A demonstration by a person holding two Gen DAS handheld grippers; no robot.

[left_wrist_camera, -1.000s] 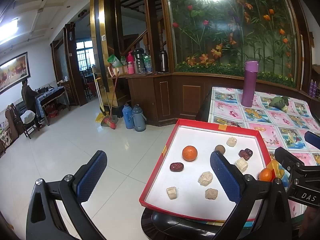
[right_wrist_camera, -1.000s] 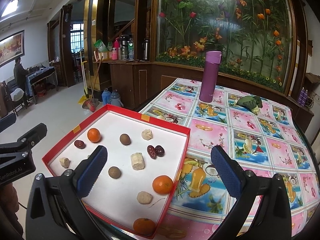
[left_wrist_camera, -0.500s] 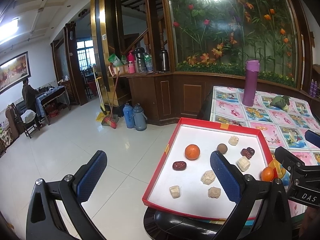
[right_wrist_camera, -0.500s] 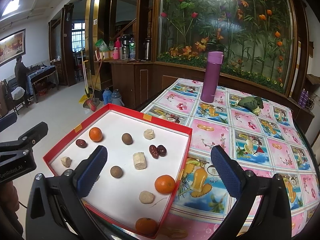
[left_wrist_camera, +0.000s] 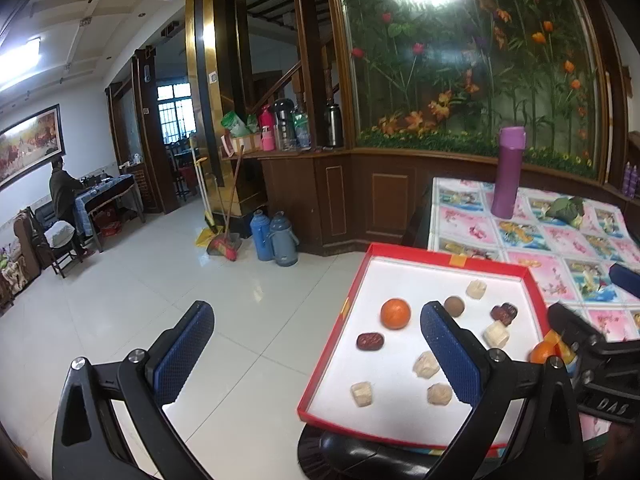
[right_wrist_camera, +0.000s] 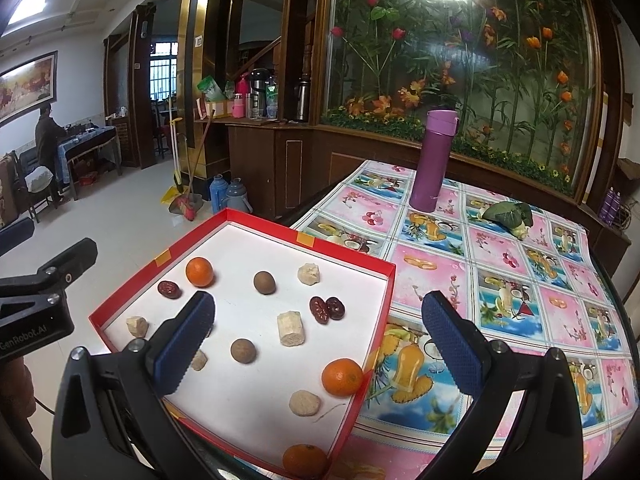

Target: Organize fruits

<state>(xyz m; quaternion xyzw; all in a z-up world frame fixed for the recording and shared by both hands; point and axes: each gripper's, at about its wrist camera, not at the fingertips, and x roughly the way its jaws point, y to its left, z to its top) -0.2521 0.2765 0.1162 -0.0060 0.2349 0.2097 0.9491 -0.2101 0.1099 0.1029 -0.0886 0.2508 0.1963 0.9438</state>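
Observation:
A red tray [right_wrist_camera: 352, 352] with a white floor lies on the table's near-left corner; it also shows in the left wrist view [left_wrist_camera: 332, 340]. It holds oranges [right_wrist_camera: 199, 271] [right_wrist_camera: 342, 377] [right_wrist_camera: 305, 460], dark red dates [right_wrist_camera: 327, 309], brown round fruits [right_wrist_camera: 264, 282] and several pale chunks [right_wrist_camera: 291, 328]. My right gripper [right_wrist_camera: 316, 348] is open and empty above the tray's near edge. My left gripper [left_wrist_camera: 316, 356] is open and empty, hovering left of the tray over the floor; an orange [left_wrist_camera: 395, 313] lies beyond its right finger.
A purple flask [right_wrist_camera: 434, 162] and a green leafy bundle [right_wrist_camera: 508, 216] stand on the patterned tablecloth [right_wrist_camera: 500, 280]. Wooden cabinets and a flower mural are behind. Thermos jugs [left_wrist_camera: 276, 238] and brooms stand on the tiled floor at left.
Both views have shifted slightly: the tray sits a little further right in the left wrist view and nearer in the right wrist view. Both grippers stay open.

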